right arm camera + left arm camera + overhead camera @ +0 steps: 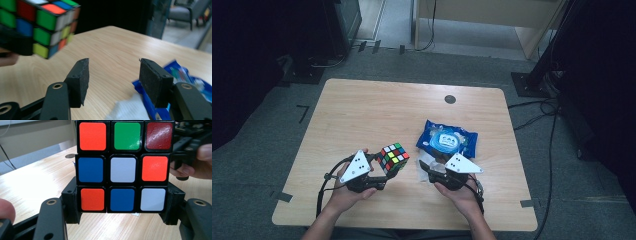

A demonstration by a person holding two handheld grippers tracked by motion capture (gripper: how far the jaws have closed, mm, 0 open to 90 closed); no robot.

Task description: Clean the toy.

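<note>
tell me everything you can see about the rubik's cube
The rubik's cube is a scrambled three-by-three puzzle of glossy coloured stickers on black plastic. It is clamped at its lower sides between the left tool's jaws and held tilted above the wooden table, left of the blue packet. The face towards that tool shows orange, green, dark red, blue and white squares.

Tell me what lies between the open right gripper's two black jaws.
Nothing is held: in the right gripper view, the right gripper frames bare wooden table, with a white tissue low in the gap.
</note>
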